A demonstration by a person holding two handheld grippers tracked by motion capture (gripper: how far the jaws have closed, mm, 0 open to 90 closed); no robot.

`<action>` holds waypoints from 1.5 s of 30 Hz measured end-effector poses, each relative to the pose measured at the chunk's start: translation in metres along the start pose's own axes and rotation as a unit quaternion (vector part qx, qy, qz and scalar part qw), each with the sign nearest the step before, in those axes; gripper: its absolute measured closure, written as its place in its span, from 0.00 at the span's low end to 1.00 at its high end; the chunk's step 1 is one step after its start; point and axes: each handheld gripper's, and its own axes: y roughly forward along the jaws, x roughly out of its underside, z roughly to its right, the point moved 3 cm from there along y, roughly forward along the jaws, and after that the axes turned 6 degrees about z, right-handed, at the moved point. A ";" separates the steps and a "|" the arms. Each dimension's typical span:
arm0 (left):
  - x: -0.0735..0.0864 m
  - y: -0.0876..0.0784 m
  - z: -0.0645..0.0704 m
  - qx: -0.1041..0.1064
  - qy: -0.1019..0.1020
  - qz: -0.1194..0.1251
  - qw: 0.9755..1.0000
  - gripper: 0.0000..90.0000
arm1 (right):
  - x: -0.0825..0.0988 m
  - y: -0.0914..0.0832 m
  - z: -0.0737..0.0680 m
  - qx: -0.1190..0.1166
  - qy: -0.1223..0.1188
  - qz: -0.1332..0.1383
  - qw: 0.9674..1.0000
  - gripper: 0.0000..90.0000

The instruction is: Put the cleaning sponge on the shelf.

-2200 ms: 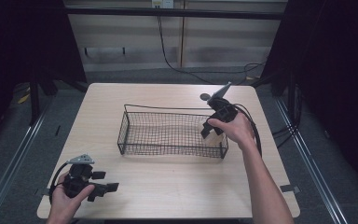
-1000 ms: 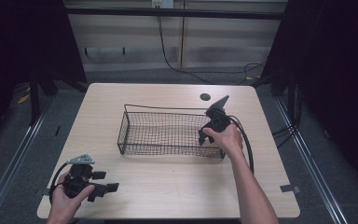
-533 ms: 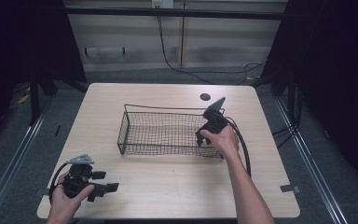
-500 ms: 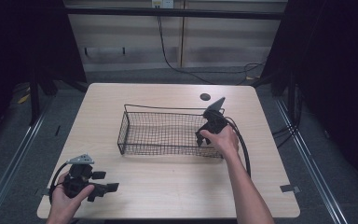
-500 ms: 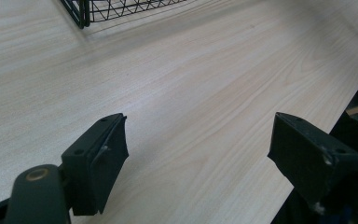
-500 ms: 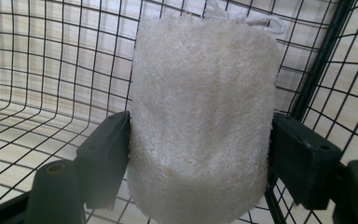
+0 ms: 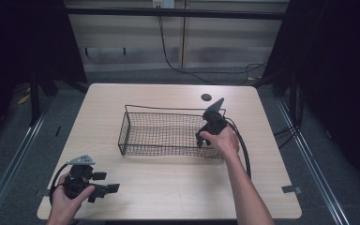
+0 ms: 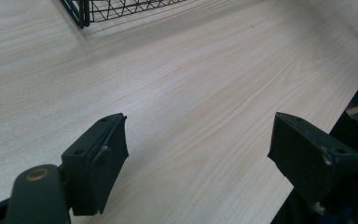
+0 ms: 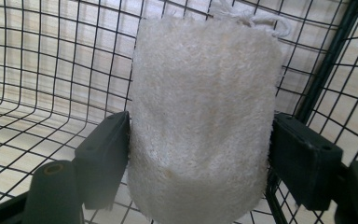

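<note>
One table (image 7: 168, 187), wood-grained; we note a small dark disc (image 7: 206, 97) at its 1 o'clock. One wire basket (image 7: 136, 112) sits mid-table. Inside it, at its 3 o'clock end, our right gripper (image 9: 198, 163) clamps one pale loofah pad (image 9: 200, 107) between both jaws, mesh close behind. Our left gripper (image 8: 198, 154) rests at the table's 7 o'clock, jaws spread wide, holding nothing.
</note>
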 end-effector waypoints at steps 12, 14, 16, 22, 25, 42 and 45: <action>0.000 0.000 0.000 0.000 0.000 0.000 1.000 0.21 | -0.001 -0.002 0.001 -0.010 -0.001 0.002 1.000 0.23; 0.000 0.000 0.000 0.000 0.000 -0.001 1.000 0.21 | -0.001 -0.002 0.001 -0.014 -0.002 0.006 1.000 0.21; 0.000 0.000 0.000 0.000 0.000 0.000 1.000 0.21 | 0.000 -0.004 0.002 -0.012 -0.006 0.007 1.000 0.19; 0.000 0.000 0.000 -0.001 0.002 -0.001 1.000 0.21 | 0.000 -0.007 0.003 -0.018 -0.009 0.013 1.000 0.19; 0.000 0.000 0.000 -0.001 0.002 -0.001 1.000 0.21 | 0.000 -0.010 0.003 -0.021 -0.012 0.017 1.000 0.18; 0.000 0.000 0.000 -0.002 0.002 -0.001 1.000 0.21 | 0.005 -0.028 0.008 -0.039 -0.031 0.049 0.998 0.19; 0.000 0.000 0.000 -0.002 0.001 0.000 1.000 0.21 | 0.007 -0.031 0.010 -0.045 -0.034 0.051 0.997 0.19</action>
